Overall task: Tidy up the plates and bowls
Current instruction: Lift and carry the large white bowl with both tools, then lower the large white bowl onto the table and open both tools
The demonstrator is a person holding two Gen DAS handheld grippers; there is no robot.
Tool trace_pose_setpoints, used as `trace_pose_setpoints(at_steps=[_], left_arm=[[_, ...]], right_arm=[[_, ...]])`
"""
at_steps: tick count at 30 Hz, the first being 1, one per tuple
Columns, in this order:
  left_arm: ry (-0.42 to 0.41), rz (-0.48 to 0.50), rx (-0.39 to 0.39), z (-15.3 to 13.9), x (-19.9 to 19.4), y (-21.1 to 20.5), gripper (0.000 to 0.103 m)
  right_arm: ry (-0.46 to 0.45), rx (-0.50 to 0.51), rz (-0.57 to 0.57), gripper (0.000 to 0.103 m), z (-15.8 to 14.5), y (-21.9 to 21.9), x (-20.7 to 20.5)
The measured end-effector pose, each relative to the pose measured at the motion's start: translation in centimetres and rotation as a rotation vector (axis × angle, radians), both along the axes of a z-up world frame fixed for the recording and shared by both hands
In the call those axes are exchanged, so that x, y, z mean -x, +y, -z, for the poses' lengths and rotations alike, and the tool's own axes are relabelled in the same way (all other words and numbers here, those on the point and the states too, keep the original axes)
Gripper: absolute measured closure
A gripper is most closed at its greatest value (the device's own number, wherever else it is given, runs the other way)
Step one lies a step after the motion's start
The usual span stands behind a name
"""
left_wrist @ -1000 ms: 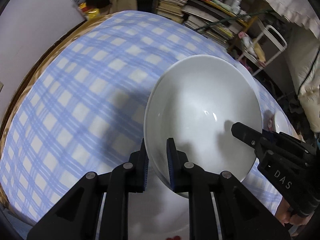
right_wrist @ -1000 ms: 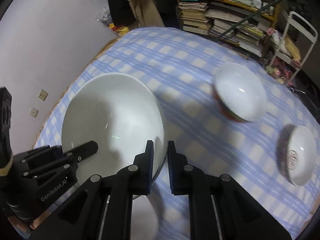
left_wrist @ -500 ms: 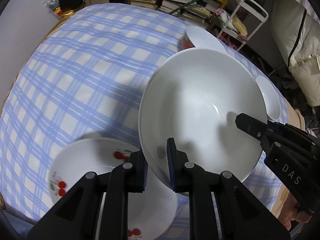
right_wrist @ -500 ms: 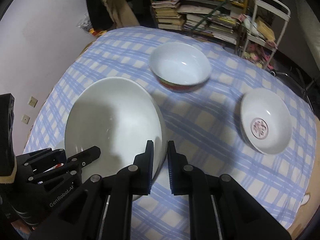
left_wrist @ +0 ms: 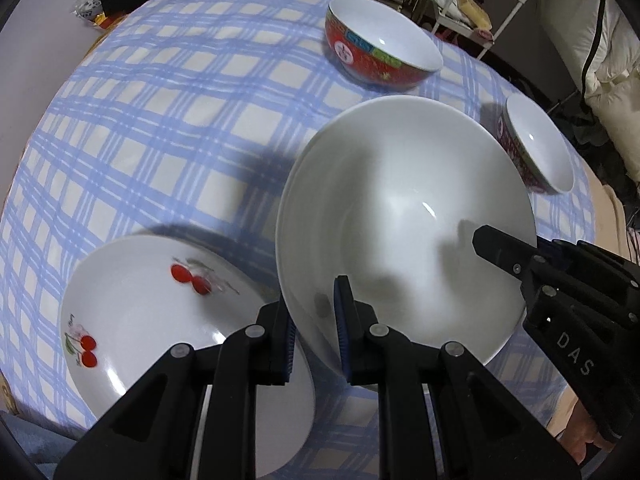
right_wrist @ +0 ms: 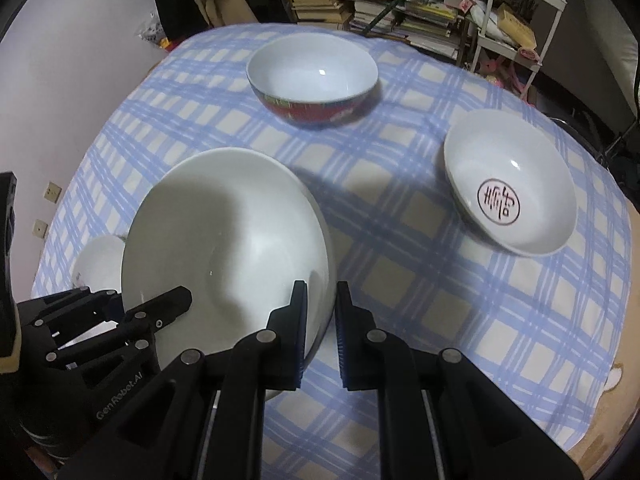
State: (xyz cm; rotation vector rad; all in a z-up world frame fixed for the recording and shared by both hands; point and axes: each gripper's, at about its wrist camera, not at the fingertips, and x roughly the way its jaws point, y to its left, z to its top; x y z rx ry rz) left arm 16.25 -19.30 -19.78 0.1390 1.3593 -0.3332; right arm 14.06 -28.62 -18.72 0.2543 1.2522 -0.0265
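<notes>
I have the large plain white ceramic bowl (left_wrist: 404, 216) pinched from both sides. My left gripper (left_wrist: 316, 332) is clamped on its near left rim, one blue-padded finger inside the bowl and one outside. My right gripper (right_wrist: 320, 330) grasps the opposite rim the same way, with its inner finger against the bowl's inside wall and the outer finger just outside it. The bowl sits tilted and raised above the blue-and-white checked tablecloth (left_wrist: 160, 112), over the near part of the table.

Just left of the bowl, at the near left edge of the cloth, lies a white plate with red cherry prints (left_wrist: 152, 320); from the left wrist camera the bowl's rim overlaps the plate's right side.

At the far edge of the cloth stands a red-sided bowl with a white inside (right_wrist: 312, 76), upright. Toward the right edge rests a smaller white bowl with a round red emblem in its bottom (right_wrist: 508, 188).

Beyond the table I see shelves stacked with books (right_wrist: 384, 4) and a white wire rack (right_wrist: 520, 28).
</notes>
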Motion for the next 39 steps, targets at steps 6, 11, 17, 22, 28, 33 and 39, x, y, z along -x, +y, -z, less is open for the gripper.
trace_pose_setpoints(at_steps=[6,11,17,22,28,33,39], left_arm=[[-0.007,0.014,-0.033,0.7,0.5,-0.6,0.085],[-0.002,0.009,-0.032,0.8,0.4,-0.7,0.085],[0.004,0.012,-0.031,0.8,0.3,-0.6,0.085],[-0.006,0.004,-0.017,0.2,0.4,-0.1,0.085],[-0.061,0.0,-0.022,-2.0,-0.7,0.6,0.078],[-0.125,-0.025,0.001,-4.7,-2.4,1.9,0.055],[-0.215,-0.054,-0.012,-6.4,-5.5,2.1,0.034]], right_arm=[[0.024,0.008,-0.001,0.088,0.8,-0.2,0.5],[0.032,0.004,0.015,0.089,0.9,-0.2,0.7],[0.038,-0.01,0.03,0.089,0.9,-0.3,1.0],[0.017,-0.034,0.055,0.089,0.2,-0.7,1.1],[-0.051,-0.041,0.093,0.087,-1.6,-1.8,1.0],[-0.128,-0.069,0.13,0.069,-3.3,-3.2,0.2],[-0.266,-0.086,0.177,0.027,-5.4,-4.3,-1.8]])
